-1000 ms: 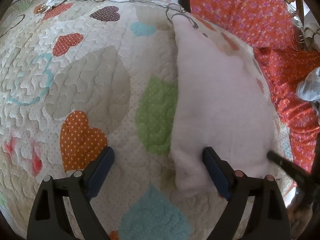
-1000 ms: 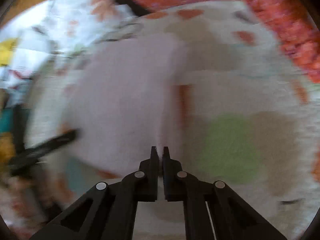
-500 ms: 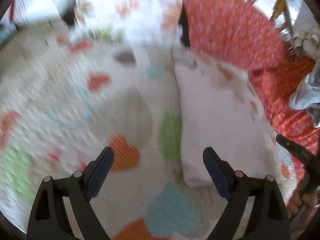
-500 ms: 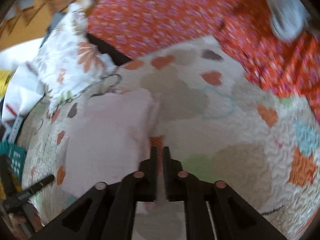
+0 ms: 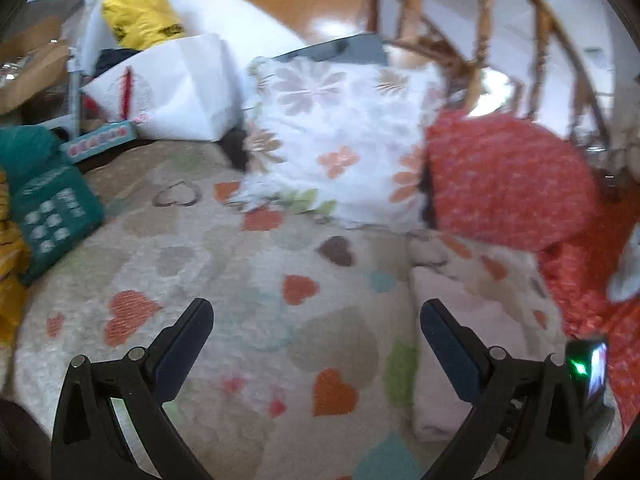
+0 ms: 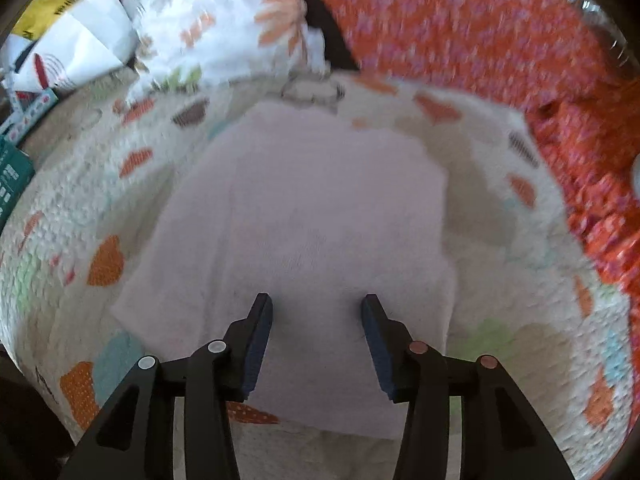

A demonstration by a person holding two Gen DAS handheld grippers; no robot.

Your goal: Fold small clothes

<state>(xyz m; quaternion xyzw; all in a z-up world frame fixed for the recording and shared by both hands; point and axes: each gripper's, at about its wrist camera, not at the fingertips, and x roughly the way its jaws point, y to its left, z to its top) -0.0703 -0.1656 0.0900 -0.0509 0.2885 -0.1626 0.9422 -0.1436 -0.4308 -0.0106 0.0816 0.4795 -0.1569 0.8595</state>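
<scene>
A pale pink folded cloth (image 6: 312,216) lies flat on a heart-patterned quilt (image 6: 500,200). It also shows in the left wrist view (image 5: 492,320) at the lower right. My right gripper (image 6: 317,312) is open and empty, held just above the near part of the cloth. My left gripper (image 5: 316,320) is open and empty over the quilt (image 5: 240,280), left of the cloth, with its right finger (image 5: 448,344) near the cloth's left edge.
A white floral pillow (image 5: 336,136) and a red floral pillow (image 5: 508,180) lie at the far side. A teal cushion (image 5: 52,208), a white bag (image 5: 180,88) and wooden railings (image 5: 480,20) stand beyond. A red spread (image 6: 600,200) lies to the right.
My right gripper has opened and moved over the pink cloth. My left gripper has pulled back and tilted up, so the pillows and the room now show.
</scene>
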